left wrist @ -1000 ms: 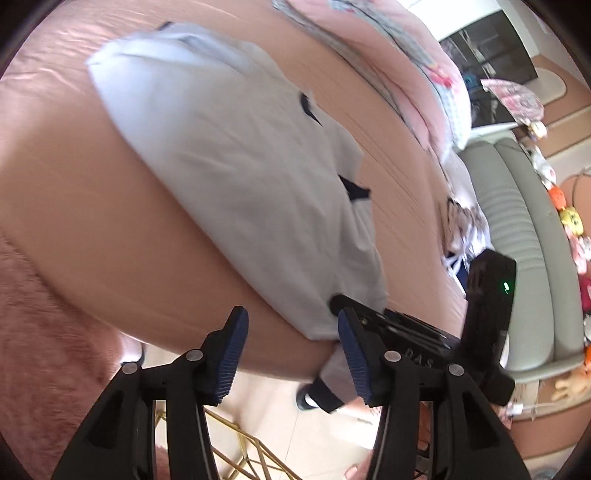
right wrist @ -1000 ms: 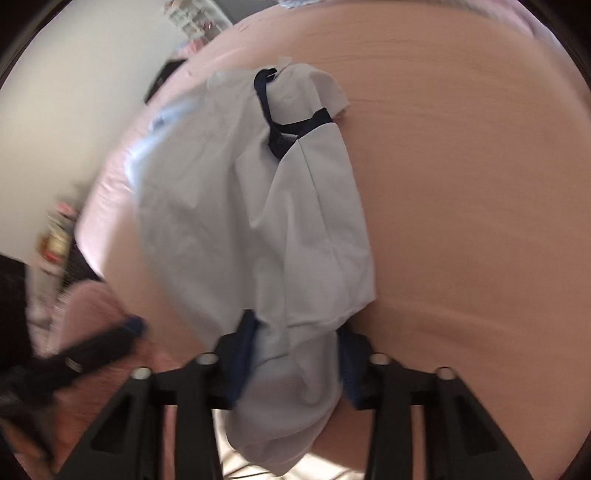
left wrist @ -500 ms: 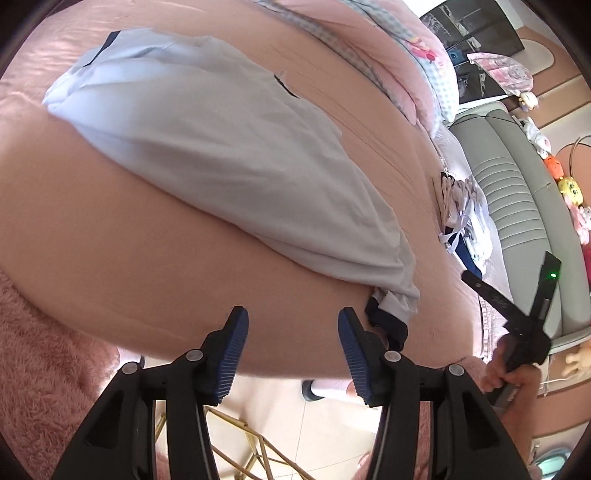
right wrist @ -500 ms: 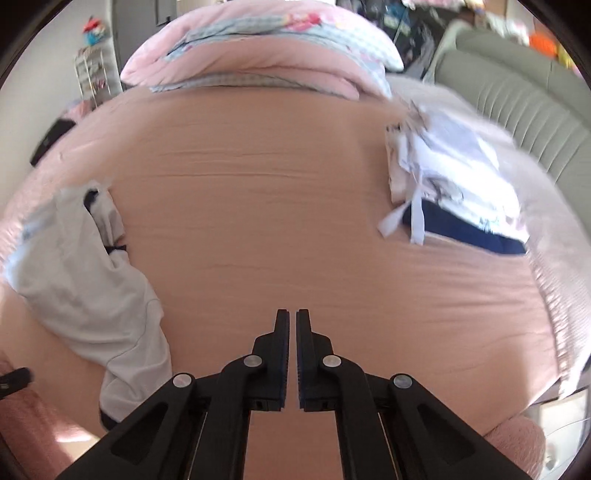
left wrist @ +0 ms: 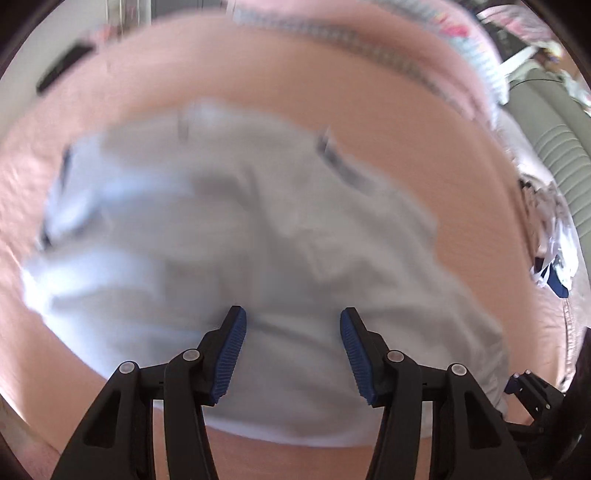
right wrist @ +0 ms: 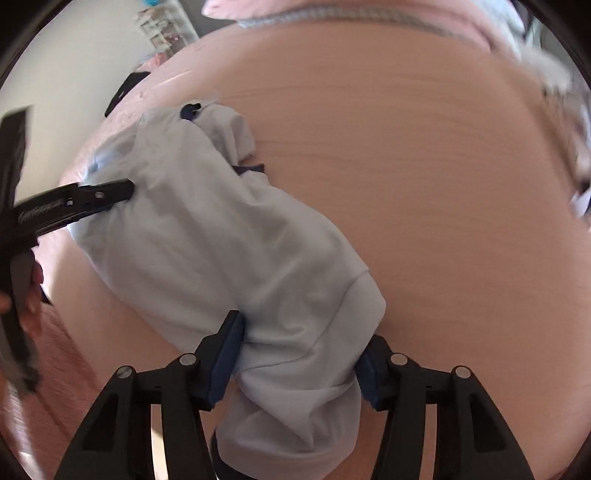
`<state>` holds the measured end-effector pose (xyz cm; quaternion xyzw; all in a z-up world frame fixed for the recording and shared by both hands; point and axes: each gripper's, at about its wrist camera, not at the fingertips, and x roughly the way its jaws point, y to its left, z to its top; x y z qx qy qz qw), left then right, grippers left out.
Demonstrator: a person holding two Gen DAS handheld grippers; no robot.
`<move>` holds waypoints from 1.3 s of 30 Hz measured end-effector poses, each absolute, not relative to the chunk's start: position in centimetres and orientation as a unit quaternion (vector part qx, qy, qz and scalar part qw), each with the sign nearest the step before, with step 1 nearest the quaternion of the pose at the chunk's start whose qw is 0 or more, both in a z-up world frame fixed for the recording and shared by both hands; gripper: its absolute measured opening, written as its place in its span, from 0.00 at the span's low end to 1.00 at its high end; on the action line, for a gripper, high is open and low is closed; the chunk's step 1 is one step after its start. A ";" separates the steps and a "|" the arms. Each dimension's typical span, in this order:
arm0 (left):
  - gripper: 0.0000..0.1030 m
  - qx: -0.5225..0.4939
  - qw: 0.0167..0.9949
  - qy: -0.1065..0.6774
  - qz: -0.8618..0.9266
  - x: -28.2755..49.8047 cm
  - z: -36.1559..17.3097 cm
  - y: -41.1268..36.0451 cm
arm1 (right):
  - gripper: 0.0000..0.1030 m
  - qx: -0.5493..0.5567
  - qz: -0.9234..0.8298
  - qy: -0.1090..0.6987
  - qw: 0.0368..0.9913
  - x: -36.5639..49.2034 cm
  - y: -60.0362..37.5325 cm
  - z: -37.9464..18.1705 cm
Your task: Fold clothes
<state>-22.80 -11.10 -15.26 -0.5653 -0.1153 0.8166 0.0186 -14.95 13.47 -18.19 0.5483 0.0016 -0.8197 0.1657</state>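
Note:
A pale blue garment (left wrist: 240, 236) with dark navy trim lies crumpled on the pink bed (left wrist: 277, 99); the left wrist view is blurred. My left gripper (left wrist: 290, 343) is open and hovers over the garment's near part. In the right wrist view the garment (right wrist: 221, 229) runs from the far left to the bed's near edge. My right gripper (right wrist: 299, 354) is open, with its jaws on either side of the garment's near end, which hangs over the edge. The left gripper (right wrist: 99, 195) reaches over the garment's far left part.
A pink pillow and checked bedding (left wrist: 369, 33) lie at the head of the bed. A pile of white and navy clothes (left wrist: 554, 251) sits at the bed's right side, next to a grey-green padded couch (left wrist: 561, 147). A pink fluffy rug (right wrist: 44, 369) lies below the bed.
My right gripper was shut over bare bed half a second ago; it is now open around the garment's near end. My left gripper has moved forward over the garment.

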 end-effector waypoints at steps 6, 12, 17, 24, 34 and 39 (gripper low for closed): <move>0.45 -0.568 0.008 -0.108 0.816 -18.4 -16.1 -9.8 | 0.24 0.546 -0.815 0.036 0.192 -11.1 13.1 -17.8; 0.30 -0.564 0.028 -0.140 0.814 -16.0 -15.9 -10.1 | 0.15 0.560 -0.774 -0.134 0.262 -11.7 14.3 -16.9; 0.30 -0.574 0.073 -0.172 0.797 -14.8 -16.4 -9.5 | 0.15 0.541 -0.797 -0.144 0.227 -12.0 15.1 -15.4; 0.30 -0.594 0.146 -0.171 0.772 -14.0 -17.0 -5.3 | 0.15 0.511 -0.848 -0.110 0.092 -10.9 20.2 -11.9; 0.53 -0.518 0.107 -0.174 0.830 -13.1 -11.9 -12.7 | 0.47 0.483 -0.865 -0.075 0.111 -12.3 19.4 -8.7; 0.56 -0.511 0.054 -0.140 0.846 -17.5 -12.0 -17.1 | 0.81 0.510 -0.850 -0.065 0.114 -17.4 21.3 -10.6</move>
